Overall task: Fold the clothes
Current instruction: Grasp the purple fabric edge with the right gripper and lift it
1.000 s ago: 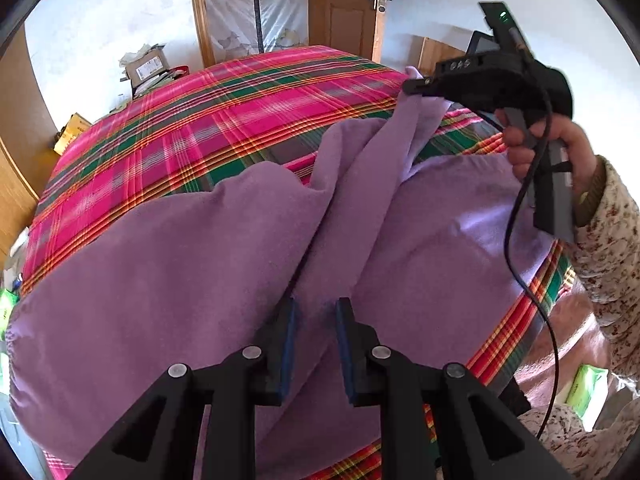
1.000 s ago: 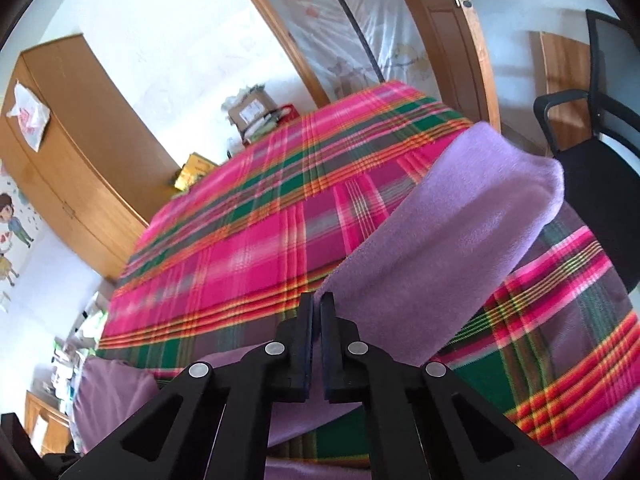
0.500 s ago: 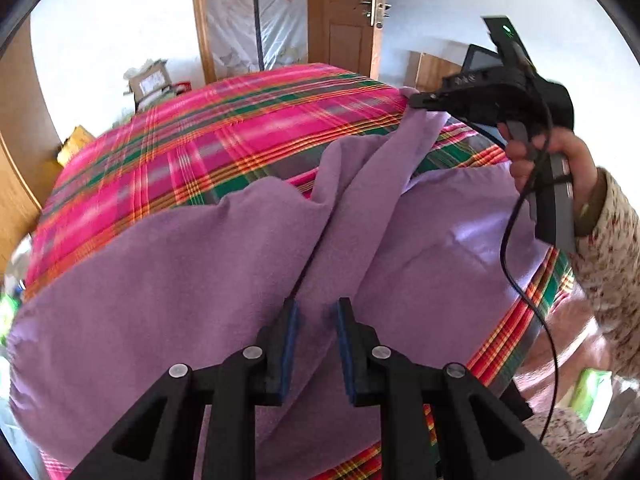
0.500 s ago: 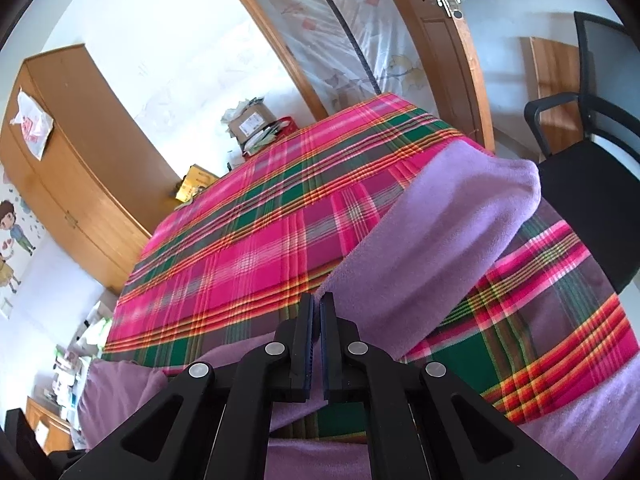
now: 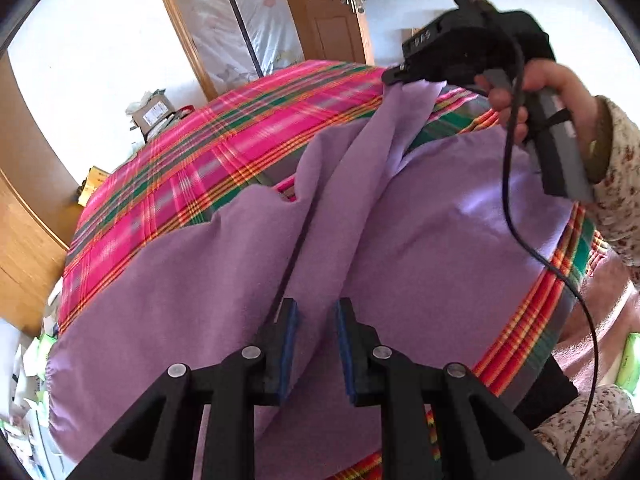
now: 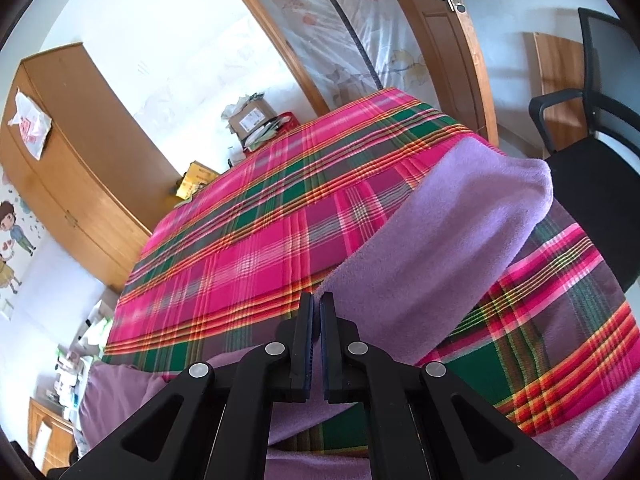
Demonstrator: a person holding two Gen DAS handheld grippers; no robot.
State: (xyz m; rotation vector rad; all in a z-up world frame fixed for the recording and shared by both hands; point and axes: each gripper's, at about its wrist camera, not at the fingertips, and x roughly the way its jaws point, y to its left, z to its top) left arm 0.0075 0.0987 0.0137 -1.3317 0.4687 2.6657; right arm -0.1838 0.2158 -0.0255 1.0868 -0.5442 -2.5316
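A purple fleece garment lies spread on a bed with a pink and green plaid cover. My left gripper has a ridge of the purple cloth between its blue pads, with a small gap showing. My right gripper is shut on an edge of the purple garment and holds it lifted above the bed. In the left wrist view the right gripper is at the upper right, with the cloth hanging taut from it.
A wooden door and a black chair stand beyond the bed's far right corner. A wooden wardrobe stands at the left. A cardboard box sits behind the bed. The plaid cover is bare at the far side.
My right gripper has lifted the held cloth edge higher and slightly away. The fold between the two grippers has pulled tauter. My left gripper keeps its grip.
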